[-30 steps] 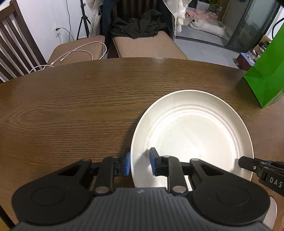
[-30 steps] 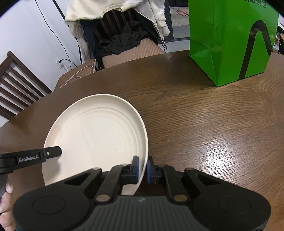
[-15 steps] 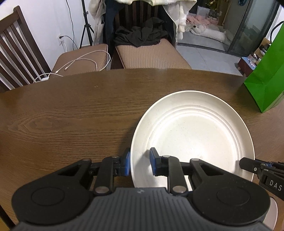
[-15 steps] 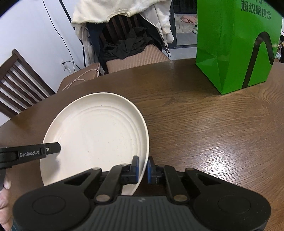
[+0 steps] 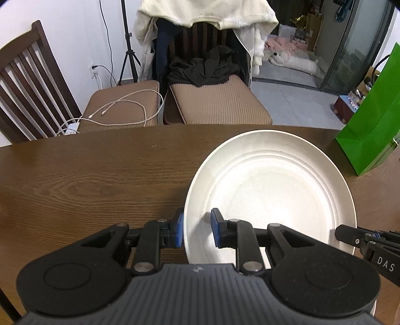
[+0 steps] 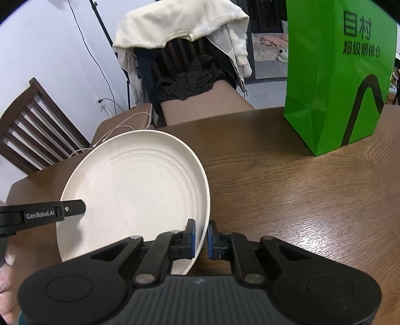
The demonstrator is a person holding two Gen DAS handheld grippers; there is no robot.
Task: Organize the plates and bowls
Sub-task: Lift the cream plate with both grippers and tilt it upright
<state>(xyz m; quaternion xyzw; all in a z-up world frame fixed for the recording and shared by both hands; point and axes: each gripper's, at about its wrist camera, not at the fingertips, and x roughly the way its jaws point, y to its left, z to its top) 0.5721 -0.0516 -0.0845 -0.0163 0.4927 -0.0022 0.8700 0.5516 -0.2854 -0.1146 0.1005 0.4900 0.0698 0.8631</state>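
Cream plate (image 5: pixel 270 190), ridged in rings, held over the brown wooden surface (image 5: pixel 87 180) by both tongs at once, near the surface's far edge. Left tongs (image 5: pixel 197 231) clamped on the plate's left rim: one blue pad under the rim's outer side, the other on the inner face (a small gap visible near the inner pad's tip, so contact there hard to judge exactly). Right tongs (image 6: pixel 200 236) closed tight on the rim at the plate's right side, blue pads (image 6: pixel 190 237) pinching the thin edge between them. Plate tilted in the right wrist view, its right edge turned up toward the camera; whether any part touches the surface, cannot tell.

From the left wrist view, tip of the right tongs seen at the plate's lower right edge. From the right wrist view, one black finger of the left tongs, marked with white lettering, lying across the plate's left rim; part of a hand (image 6: pixel 5 260) at the far left edge of that picture.

Green paper bag (image 6: pixel 340 82) upright on the surface to the right of the plate, well apart from it. Beyond the surface, two wooden chairs: one (image 5: pixel 120 107) with a white cable (image 5: pixel 120 115) coiled on its cushion, one (image 5: pixel 215 102) with dark cloth on the seat and a cream garment (image 5: pixel 205 12) draped over its back.
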